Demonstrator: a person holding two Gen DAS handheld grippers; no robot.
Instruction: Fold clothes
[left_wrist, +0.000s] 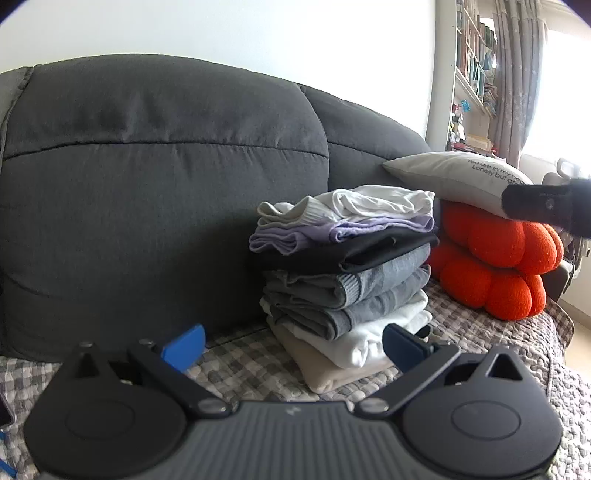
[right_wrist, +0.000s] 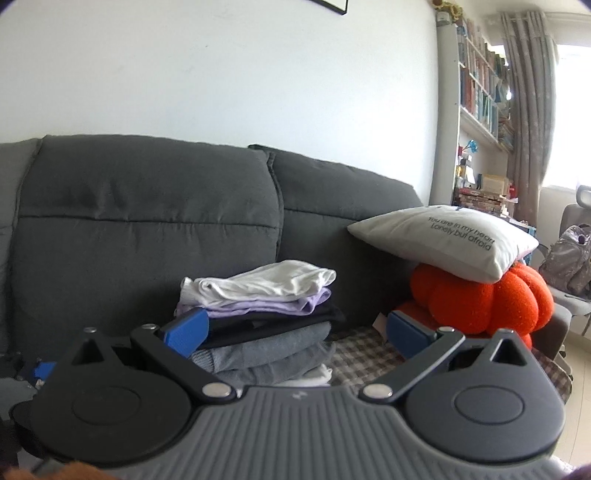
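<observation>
A stack of folded clothes (left_wrist: 343, 273) sits on the checked blanket of the grey sofa: white on top, then lilac, black, grey and white or beige at the bottom. It also shows in the right wrist view (right_wrist: 266, 317). My left gripper (left_wrist: 293, 347) is open and empty, a little in front of the stack's base. My right gripper (right_wrist: 295, 332) is open and empty, level with the stack's upper half and close in front of it. A dark part of the right gripper's body (left_wrist: 546, 206) shows at the right edge of the left wrist view.
A white printed pillow (right_wrist: 443, 240) lies on an orange bobbled cushion (right_wrist: 484, 302) at the sofa's right end. The grey sofa back (left_wrist: 166, 192) rises behind the stack. A bookshelf (right_wrist: 480, 92), a curtain and a chair with a bag (right_wrist: 569, 258) stand at the right.
</observation>
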